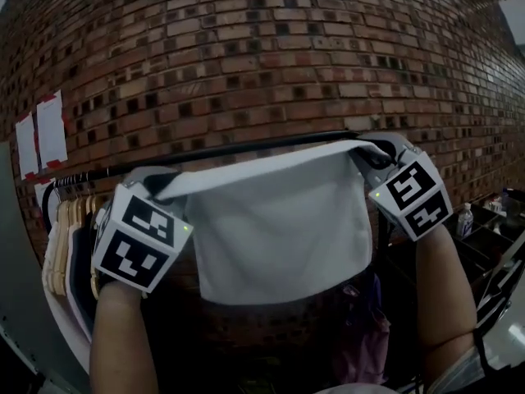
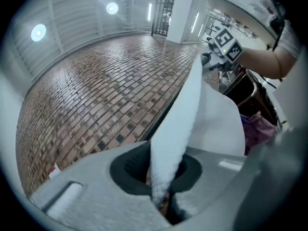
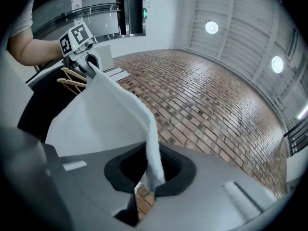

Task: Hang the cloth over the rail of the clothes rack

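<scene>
The white cloth [image 1: 283, 228] hangs spread flat, top edge taut just beside the black rail [image 1: 246, 148].

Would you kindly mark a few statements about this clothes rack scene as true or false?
1. The left gripper and right gripper are each shut on a top corner of the cloth. True.
2. The cloth is red. False: it is white.
3. Wooden hangers hang at the left end of the rail. True.
4. The wall behind is plain plaster. False: it is brick.
</scene>
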A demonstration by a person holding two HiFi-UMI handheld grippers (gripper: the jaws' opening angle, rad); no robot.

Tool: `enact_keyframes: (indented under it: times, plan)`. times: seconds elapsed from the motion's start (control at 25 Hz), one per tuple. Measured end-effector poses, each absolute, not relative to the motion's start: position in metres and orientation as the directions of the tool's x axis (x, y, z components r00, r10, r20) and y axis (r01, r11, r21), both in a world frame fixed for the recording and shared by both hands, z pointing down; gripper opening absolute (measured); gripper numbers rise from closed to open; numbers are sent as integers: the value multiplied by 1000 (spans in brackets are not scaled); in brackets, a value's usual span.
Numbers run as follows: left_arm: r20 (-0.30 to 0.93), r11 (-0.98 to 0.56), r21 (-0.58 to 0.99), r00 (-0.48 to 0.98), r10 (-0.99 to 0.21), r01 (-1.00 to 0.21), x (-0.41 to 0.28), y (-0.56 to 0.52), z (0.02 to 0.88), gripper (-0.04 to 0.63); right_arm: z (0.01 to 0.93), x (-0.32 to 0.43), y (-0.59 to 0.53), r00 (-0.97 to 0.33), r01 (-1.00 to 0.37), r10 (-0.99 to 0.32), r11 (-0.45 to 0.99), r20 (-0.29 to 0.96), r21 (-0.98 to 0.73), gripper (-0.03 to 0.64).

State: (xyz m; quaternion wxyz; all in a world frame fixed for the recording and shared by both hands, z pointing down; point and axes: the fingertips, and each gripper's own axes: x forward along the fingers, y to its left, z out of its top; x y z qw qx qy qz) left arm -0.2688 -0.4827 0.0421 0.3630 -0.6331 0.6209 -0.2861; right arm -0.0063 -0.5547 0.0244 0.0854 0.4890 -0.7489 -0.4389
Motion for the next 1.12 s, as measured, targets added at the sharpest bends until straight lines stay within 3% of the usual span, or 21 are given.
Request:
enact_keyframes:
  times: [0.48,0.64,0.96,1.12]
  plan:
    - [-68,61,-881,-3,-998,-469,-315,-555,-57,23,-82,-49,-621,-485,-602,-807,29,-337,798,28]
    - [-54,67,-913,-44,-998,-402,-325,-584,-82,23,-96,-62,-655,-469,-551,-840,36,-274,834,28]
    - [178,-86,-924,-220,-959,-373,-361,-655,-66,23,-99,-80,-718,-393,-449,-916,110,-85,887,28]
    - [216,-124,-939,-269,-938,-321,-363,-683,-64,23,-92,-84,-747,-341,-414,-940,134,-17,900,28]
